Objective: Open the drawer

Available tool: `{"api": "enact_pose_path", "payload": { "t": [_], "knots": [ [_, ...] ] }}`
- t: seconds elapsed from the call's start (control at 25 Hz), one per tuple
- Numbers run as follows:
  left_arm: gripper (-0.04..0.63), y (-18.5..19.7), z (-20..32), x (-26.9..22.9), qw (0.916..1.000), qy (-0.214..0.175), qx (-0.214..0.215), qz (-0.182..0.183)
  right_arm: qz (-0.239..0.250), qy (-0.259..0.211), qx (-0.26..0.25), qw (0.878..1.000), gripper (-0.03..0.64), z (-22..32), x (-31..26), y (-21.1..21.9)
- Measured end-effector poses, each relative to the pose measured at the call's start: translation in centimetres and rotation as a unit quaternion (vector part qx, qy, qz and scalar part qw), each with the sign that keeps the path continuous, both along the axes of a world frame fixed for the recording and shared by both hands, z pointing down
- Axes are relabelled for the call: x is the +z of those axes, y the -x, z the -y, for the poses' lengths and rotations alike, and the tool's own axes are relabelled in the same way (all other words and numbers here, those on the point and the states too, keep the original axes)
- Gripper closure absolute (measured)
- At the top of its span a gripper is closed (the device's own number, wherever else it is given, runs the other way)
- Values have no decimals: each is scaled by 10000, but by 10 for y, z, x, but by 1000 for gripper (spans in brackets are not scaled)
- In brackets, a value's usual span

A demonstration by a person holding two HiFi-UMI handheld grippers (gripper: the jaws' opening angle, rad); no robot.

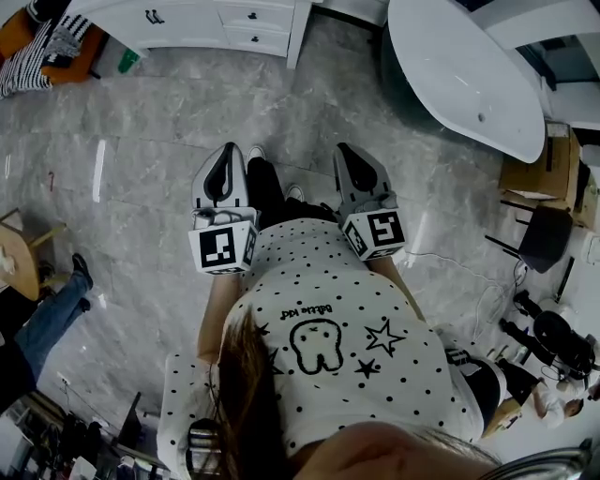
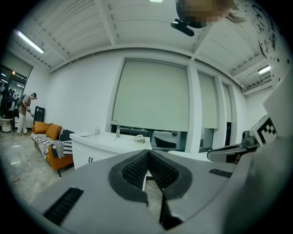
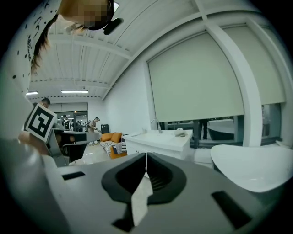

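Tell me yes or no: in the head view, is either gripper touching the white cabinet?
No: the left gripper and right gripper hang over the grey floor, apart from the white cabinet at the picture's top.

The head view looks steeply down onto the floor [image 1: 141, 169]. Both gripper views face nearly level across the room, sharing the distant white cabinet [image 2: 98, 148], at the head view's top edge.
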State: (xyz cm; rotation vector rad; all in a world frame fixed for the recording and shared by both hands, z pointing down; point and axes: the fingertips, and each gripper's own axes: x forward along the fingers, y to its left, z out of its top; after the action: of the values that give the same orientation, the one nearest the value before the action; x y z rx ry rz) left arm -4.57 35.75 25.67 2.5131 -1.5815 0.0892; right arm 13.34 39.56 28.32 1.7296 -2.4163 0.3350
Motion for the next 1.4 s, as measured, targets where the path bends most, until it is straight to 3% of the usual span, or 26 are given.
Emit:
{"api": "enact_pose_path", "payload": {
  "t": [0.52, 0.92, 1.08, 1.4],
  "knots": [
    [591, 44, 160, 0, 9989, -59, 466, 16, -14, 69, 609, 9981, 601, 149, 6, 39],
    [591, 55, 224, 3, 9981, 140, 596, -27, -61, 211, 768, 9968, 601, 202, 5, 51],
    [591, 36, 250, -2, 9984, 248, 506, -51, -34, 249, 674, 9974, 601, 236, -3, 32],
    [591, 21, 354, 17, 9997, 165, 74, -151, -124, 121, 269, 9995, 601, 356, 7, 4]
  ]
}}
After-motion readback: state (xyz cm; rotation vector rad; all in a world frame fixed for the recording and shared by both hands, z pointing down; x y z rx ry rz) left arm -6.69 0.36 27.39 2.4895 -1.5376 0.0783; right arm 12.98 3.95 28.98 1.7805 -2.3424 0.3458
